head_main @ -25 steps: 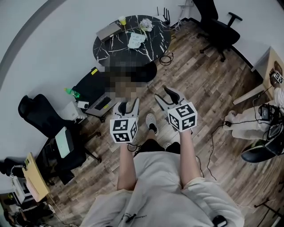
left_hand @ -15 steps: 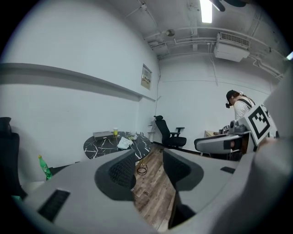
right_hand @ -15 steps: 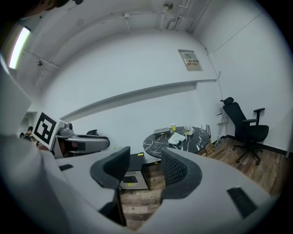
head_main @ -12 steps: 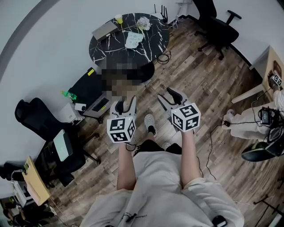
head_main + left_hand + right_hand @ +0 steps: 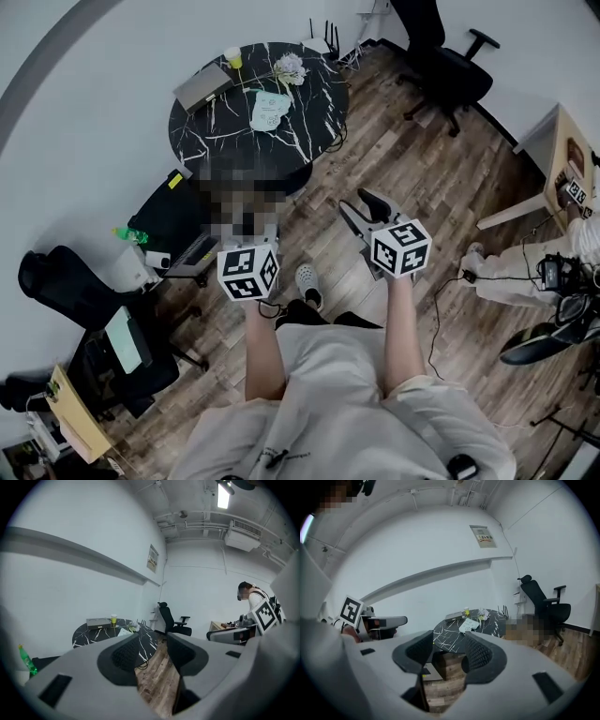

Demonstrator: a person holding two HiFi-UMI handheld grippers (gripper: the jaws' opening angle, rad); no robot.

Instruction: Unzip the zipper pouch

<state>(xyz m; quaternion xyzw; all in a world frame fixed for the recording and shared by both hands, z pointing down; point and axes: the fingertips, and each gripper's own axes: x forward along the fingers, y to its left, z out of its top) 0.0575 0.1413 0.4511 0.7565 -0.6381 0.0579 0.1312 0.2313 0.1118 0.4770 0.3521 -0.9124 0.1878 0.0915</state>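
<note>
While I've got both tools held out in front of me, the left gripper has just been opening its jaws, and they stand wide apart with only wooden floor showing between them — the right gripper is spread wide and empty too. The zipper pouch lies well ahead of both jaw tips, flat on the round black table — neither tool touches it.

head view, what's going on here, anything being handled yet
A person stands on the wood floor with a grey two-jaw gripper in each hand. The left gripper has just been opening its jaws; the right gripper is open too, both empty. The pale flat pouch lies untouched on the round black marble-patterned table ahead.
</note>
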